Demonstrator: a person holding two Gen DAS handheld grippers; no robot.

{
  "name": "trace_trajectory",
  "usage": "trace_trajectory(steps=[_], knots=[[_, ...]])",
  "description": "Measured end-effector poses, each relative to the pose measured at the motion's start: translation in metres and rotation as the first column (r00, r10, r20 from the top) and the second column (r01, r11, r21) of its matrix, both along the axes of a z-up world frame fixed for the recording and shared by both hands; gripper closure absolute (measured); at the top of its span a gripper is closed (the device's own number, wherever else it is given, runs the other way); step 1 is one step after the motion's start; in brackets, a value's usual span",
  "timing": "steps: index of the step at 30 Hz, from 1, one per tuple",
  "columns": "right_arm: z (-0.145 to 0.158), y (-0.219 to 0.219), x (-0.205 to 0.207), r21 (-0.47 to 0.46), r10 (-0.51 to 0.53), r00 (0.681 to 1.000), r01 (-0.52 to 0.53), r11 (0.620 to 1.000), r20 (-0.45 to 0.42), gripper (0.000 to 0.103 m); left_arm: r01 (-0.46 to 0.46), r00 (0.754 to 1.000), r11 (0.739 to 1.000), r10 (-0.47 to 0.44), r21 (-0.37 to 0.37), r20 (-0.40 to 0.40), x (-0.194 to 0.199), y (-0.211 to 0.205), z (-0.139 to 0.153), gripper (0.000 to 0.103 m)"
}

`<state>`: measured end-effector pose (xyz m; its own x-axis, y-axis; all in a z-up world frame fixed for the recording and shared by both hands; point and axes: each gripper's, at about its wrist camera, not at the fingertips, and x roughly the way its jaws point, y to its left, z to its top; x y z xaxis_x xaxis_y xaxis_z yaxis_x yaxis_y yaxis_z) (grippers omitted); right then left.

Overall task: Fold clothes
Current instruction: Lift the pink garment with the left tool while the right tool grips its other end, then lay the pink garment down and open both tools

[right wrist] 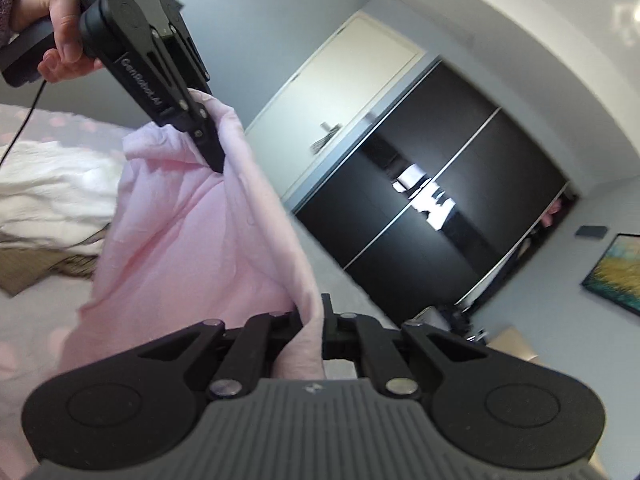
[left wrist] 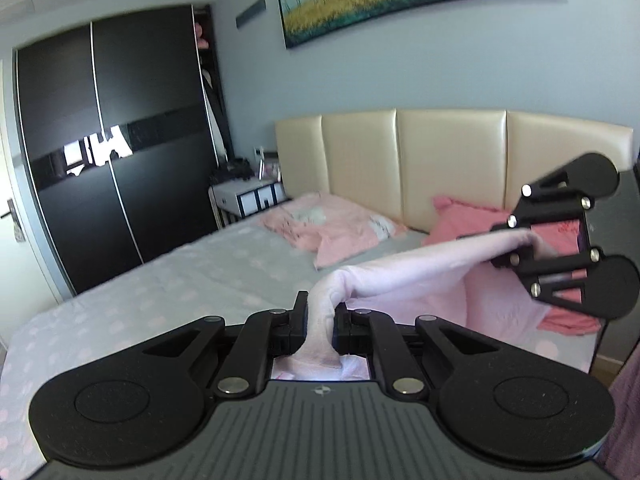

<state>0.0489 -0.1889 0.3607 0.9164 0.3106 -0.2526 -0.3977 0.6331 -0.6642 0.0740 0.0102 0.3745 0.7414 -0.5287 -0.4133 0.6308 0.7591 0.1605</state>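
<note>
A pale pink garment (left wrist: 408,276) is held up above the bed, stretched between both grippers. My left gripper (left wrist: 320,320) is shut on one bunched edge of it. At the right of the left wrist view my right gripper (left wrist: 516,244) is shut on the other end. In the right wrist view the pink garment (right wrist: 192,240) hangs down in a wide sheet, pinched in the right gripper (right wrist: 312,320), and the left gripper (right wrist: 210,152) clamps its top edge, held by a person's hand (right wrist: 52,28).
The bed (left wrist: 192,280) has a grey dotted sheet and a cream headboard (left wrist: 440,160). Pink clothes (left wrist: 340,228) and a coral garment (left wrist: 472,216) lie near the headboard. White cloth (right wrist: 56,184) lies on the bed. A black wardrobe (left wrist: 108,152) and nightstand (left wrist: 248,196) stand left.
</note>
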Motion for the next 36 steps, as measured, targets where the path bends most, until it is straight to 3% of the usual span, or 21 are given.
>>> trace_trajectory(steps=[5,10,13,17,18,21,28,29,32,34,36], knots=[[-0.023,-0.001,0.004,-0.027,0.032,0.998,-0.033,0.999,-0.048,0.099,0.118,0.993,0.992,-0.118,0.033,-0.004,-0.001,0.01,-0.014,0.096],[-0.099,-0.01,-0.032,-0.091,0.107,0.973,-0.127,0.988,-0.203,0.099,0.249,0.959,0.962,-0.228,0.115,-0.17,-0.011,0.013,-0.092,0.096],[-0.159,-0.014,-0.059,-0.135,0.148,0.933,-0.202,0.97,-0.329,0.099,0.322,0.915,0.934,-0.266,0.152,-0.305,-0.027,0.01,-0.157,0.096],[-0.237,-0.016,-0.097,-0.171,0.183,0.848,-0.302,0.938,-0.497,0.099,0.42,0.825,0.896,-0.313,0.141,-0.47,-0.059,0.002,-0.236,0.096],[-0.252,-0.017,-0.106,-0.171,0.184,0.829,-0.316,0.933,-0.528,0.099,0.445,0.8,0.886,-0.327,0.132,-0.503,-0.068,0.001,-0.253,0.096],[-0.288,-0.021,-0.127,-0.153,0.194,0.779,-0.347,0.925,-0.596,0.099,0.481,0.757,0.867,-0.337,0.129,-0.56,-0.087,-0.003,-0.287,0.096],[-0.337,-0.02,-0.126,-0.114,0.161,0.699,-0.33,0.937,-0.697,0.098,0.472,0.72,0.871,-0.29,0.138,-0.63,-0.094,-0.003,-0.313,0.093],[-0.342,-0.02,-0.123,-0.113,0.154,0.688,-0.327,0.938,-0.71,0.093,0.47,0.715,0.871,-0.283,0.14,-0.64,-0.095,-0.003,-0.316,0.092],[-0.348,-0.019,-0.116,-0.096,0.143,0.644,-0.321,0.942,-0.751,0.082,0.467,0.697,0.873,-0.262,0.144,-0.668,-0.098,-0.002,-0.328,0.082],[-0.343,-0.022,-0.115,-0.067,0.159,0.622,-0.325,0.943,-0.767,0.07,0.464,0.684,0.873,-0.248,0.147,-0.686,-0.1,-0.002,-0.335,0.071],[-0.332,-0.026,-0.111,-0.027,0.179,0.604,-0.315,0.949,-0.777,0.067,0.453,0.675,0.881,-0.236,0.139,-0.699,-0.1,0.0,-0.339,0.057]])
